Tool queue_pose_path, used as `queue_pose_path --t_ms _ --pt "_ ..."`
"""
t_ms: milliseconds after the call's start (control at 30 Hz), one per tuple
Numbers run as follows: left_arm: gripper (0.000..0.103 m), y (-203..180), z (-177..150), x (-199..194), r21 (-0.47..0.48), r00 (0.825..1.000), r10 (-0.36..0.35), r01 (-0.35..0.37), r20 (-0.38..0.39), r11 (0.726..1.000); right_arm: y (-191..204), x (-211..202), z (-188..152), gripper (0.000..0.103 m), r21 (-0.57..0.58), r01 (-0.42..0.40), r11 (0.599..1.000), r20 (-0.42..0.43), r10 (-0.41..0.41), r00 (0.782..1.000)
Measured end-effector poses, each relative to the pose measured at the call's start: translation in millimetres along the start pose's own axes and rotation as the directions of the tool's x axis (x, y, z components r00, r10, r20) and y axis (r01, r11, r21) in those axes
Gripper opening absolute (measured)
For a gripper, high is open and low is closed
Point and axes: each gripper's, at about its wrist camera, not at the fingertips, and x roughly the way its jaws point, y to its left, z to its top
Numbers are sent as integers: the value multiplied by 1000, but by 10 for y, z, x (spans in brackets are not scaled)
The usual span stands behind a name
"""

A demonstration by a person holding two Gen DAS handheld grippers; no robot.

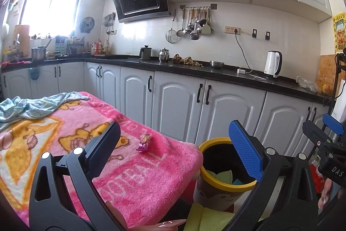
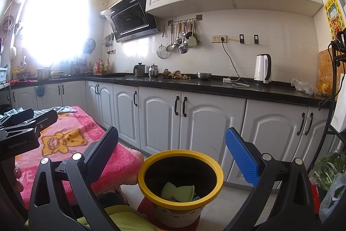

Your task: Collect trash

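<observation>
Two hand-held grippers hang over a kitchen work area, each with its black and blue fingers spread wide and nothing between them: the left gripper [image 1: 176, 151] above the near edge of a pink cartoon-print blanket [image 1: 134, 176], the right gripper [image 2: 172, 157] directly above a yellow-rimmed bin [image 2: 218, 182] that stands on the floor just beside the blanket's corner. Pale green and teal scraps [image 2: 178, 192] lie at the bottom of the bin. One piece of trash, a small pink-and-purple snack wrapper [image 1: 144, 142], lies on the blanket near its right edge, apart from both grippers. A crumpled light-blue cloth [image 1: 32, 106] rests at the blanket's far end. Behind, white lower cabinets [image 1: 177, 105] carry a dark countertop [image 1: 216, 74] with a white electric kettle [image 1: 273, 64], a metal bowl [image 1: 217, 64] and two small pots; ladles hang on a wall rail [image 1: 195, 23] beneath white upper cupboards, beside a black range hood [image 1: 138, 0].
</observation>
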Motion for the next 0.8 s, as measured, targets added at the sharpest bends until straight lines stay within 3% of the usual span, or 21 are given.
queue_pose_path --t_ms 500,600,700,733,800 --pt "92 48 -8 5 -3 1000 0 0 -24 1000 6 29 -23 97 0 -10 1000 -17 10 1000" --pt "92 196 12 20 -52 998 8 -11 -70 999 76 150 33 97 -14 -66 998 -58 66 996" --pt "92 647 78 -1 -158 988 68 -89 -135 983 342 326 140 97 -54 -159 986 -94 154 984" --pt "92 838 102 -33 -197 984 93 -123 -154 973 557 415 199 97 -83 -215 973 -108 205 973" --pt "92 1446 135 -204 -272 957 220 -266 -187 925 1105 578 316 97 -129 -349 928 -144 331 933"
